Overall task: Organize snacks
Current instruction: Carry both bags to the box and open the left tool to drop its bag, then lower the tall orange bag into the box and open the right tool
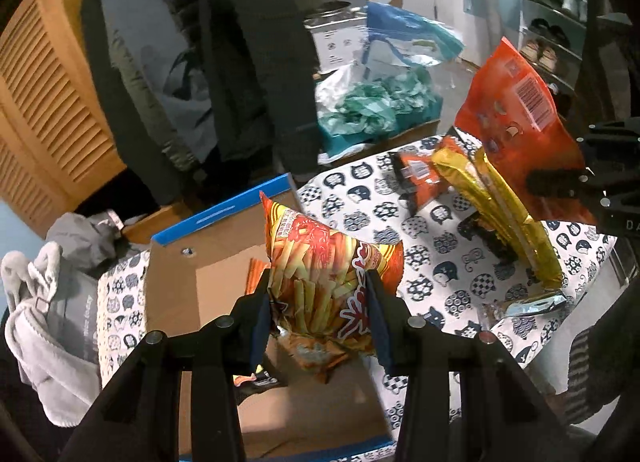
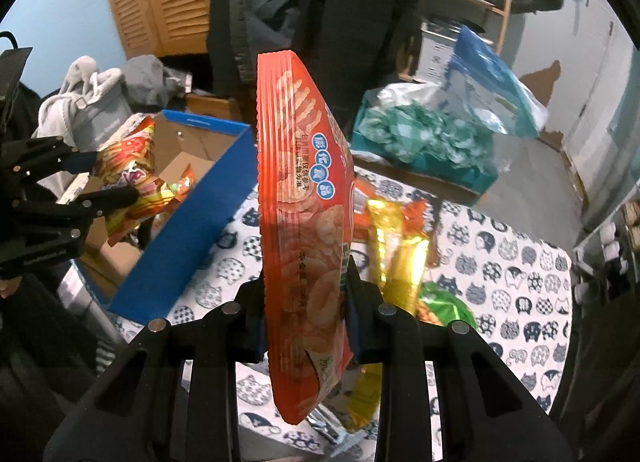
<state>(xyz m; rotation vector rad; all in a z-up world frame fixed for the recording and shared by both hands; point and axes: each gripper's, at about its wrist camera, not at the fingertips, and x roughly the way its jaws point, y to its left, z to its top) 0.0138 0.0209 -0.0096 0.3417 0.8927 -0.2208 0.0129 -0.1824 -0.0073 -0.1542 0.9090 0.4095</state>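
My left gripper is shut on a red and yellow fries snack bag, held above the open cardboard box with blue outer walls. From the right wrist view that same gripper and fries bag hang over the box at the left. My right gripper is shut on a flat orange chips bag, held upright over the cat-print cloth. The orange bag shows its barcode side at the right of the left wrist view. Gold packets and other snacks lie on the cloth.
A green snack bag lies behind the orange bag. A grey garment is heaped left of the box. Teal plastic bags fill a carton beyond the table. Dark coats, a louvred door and a shoe rack stand behind.
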